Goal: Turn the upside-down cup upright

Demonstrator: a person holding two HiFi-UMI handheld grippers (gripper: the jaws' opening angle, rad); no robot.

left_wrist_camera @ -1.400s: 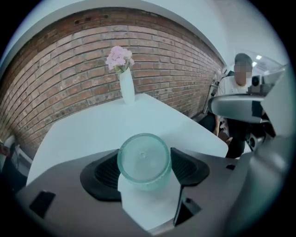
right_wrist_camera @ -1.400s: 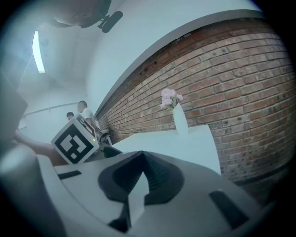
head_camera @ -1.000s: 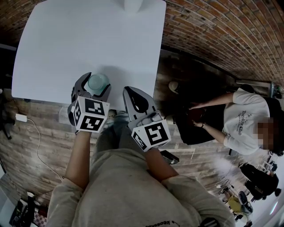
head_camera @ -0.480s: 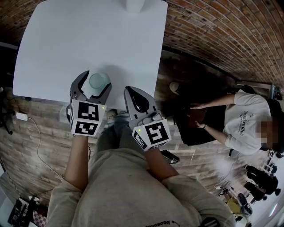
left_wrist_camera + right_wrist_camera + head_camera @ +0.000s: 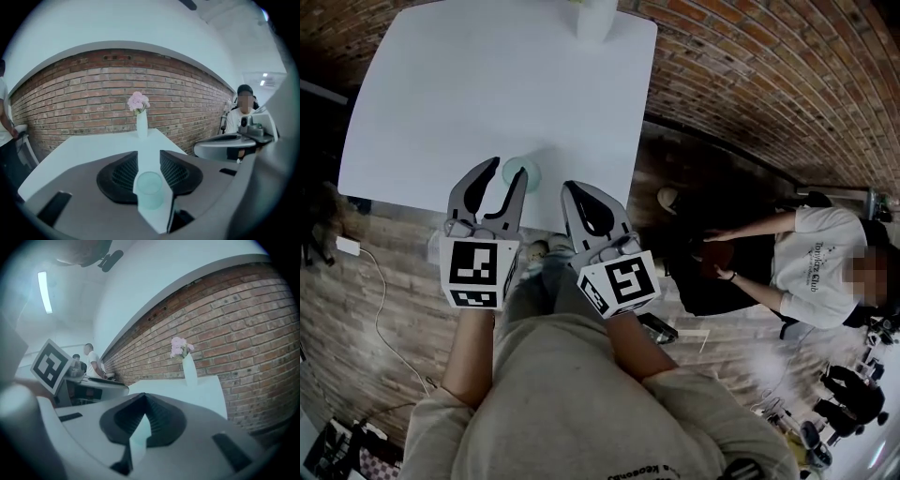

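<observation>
A pale green translucent cup [image 5: 150, 188] stands on the white table [image 5: 487, 84] near its front edge, its open mouth up. My left gripper [image 5: 504, 174] hangs above and just short of it. Its jaws have just been closing and stand partly apart with nothing between them. The cup [image 5: 530, 173] peeks out beside the right finger, and in the left gripper view it shows through the gap, lower down, untouched. My right gripper [image 5: 589, 199] hovers off the table's front edge, to the right of the cup. Its jaws are shut and empty, the tips meeting [image 5: 145, 397].
A white vase with pink flowers [image 5: 595, 17] stands at the table's far edge, also seen as a vase [image 5: 141, 123] straight ahead. A brick wall lies beyond. A seated person [image 5: 811, 262] is at the right. A cable [image 5: 380, 291] runs over the wooden floor at the left.
The left gripper let go of the cup, rose and drew back toward me, and its jaws narrowed. The cup stayed on the table. The right gripper barely moved.
</observation>
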